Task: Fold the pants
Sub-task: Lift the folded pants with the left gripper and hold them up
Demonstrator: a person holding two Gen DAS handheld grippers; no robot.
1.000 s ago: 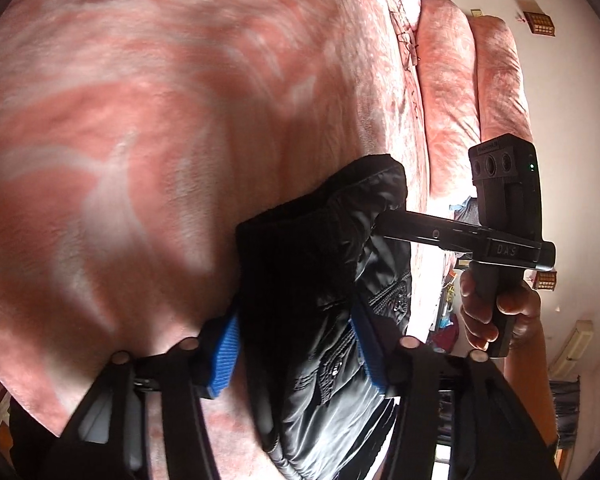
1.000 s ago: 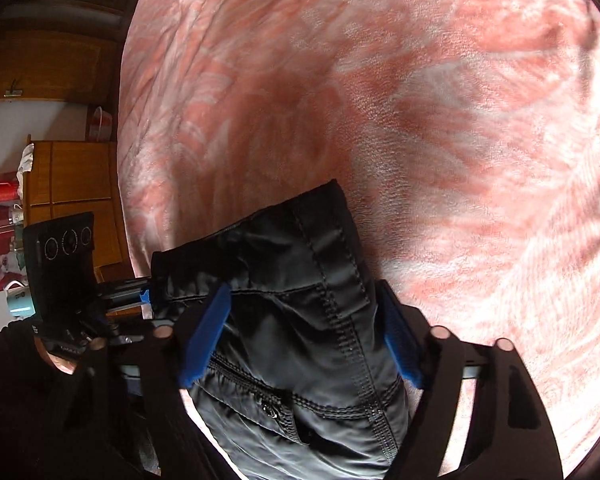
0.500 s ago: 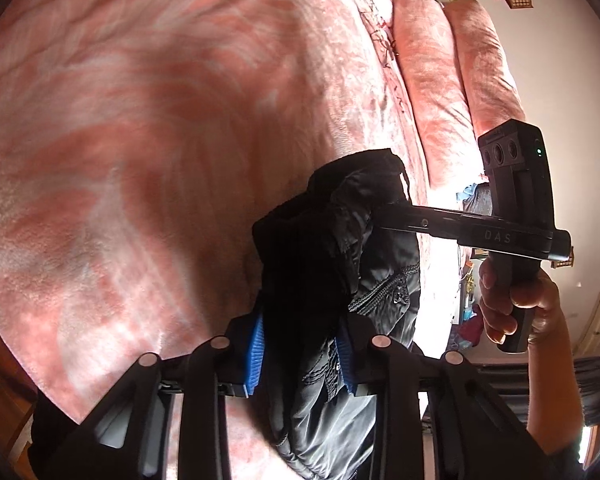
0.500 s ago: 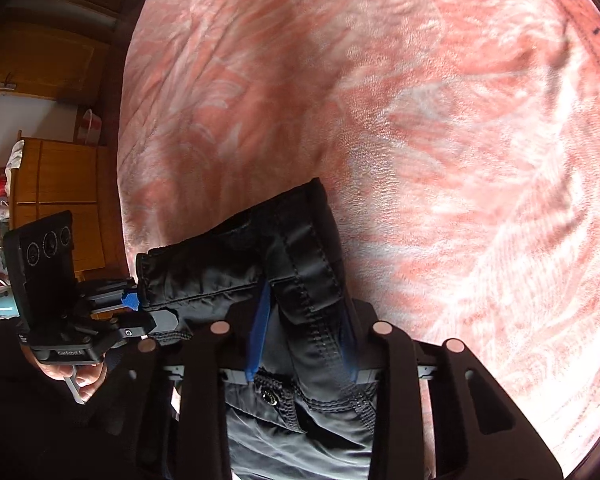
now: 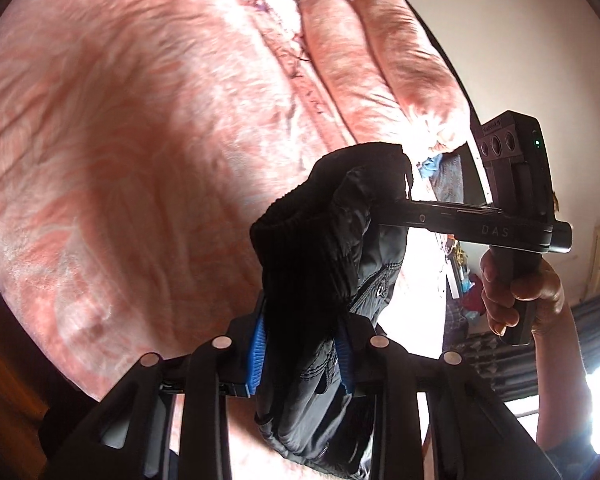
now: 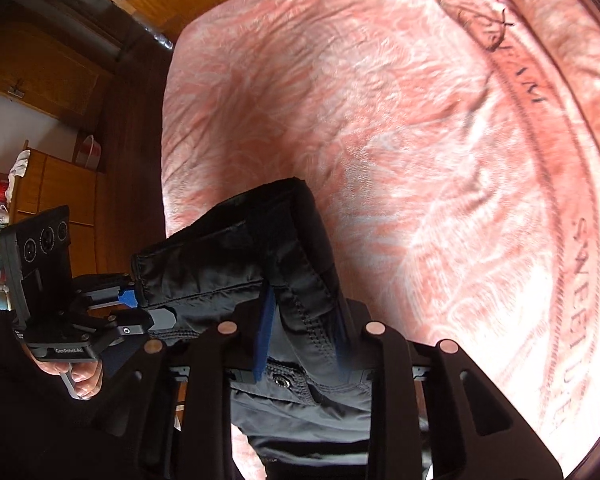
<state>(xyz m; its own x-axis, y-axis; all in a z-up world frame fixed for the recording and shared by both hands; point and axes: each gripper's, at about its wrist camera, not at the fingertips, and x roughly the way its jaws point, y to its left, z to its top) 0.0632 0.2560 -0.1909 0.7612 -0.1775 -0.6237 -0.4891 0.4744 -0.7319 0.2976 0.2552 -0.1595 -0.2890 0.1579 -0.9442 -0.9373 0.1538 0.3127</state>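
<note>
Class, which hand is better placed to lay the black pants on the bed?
Probably right: the right gripper, jaws closing on the shiny black pants, hangs over the pink bedspread; the left gripper appears past the bed's edge.

Two black handheld grippers. Left gripper (image 5: 302, 354): ribbed blue pads (image 5: 257, 354) on black fingers, round silver rivets at linkage pivots. Right gripper (image 6: 300, 328): same black linkage, copper-toned rivets, blue pad (image 6: 265, 330). Seen from the left wrist, the right unit: boxy black camera block with three round lenses, small green light, "DAS" lettering on a flat bar. Black sleeve (image 6: 16, 412) at the left hand (image 6: 78, 376).
</note>
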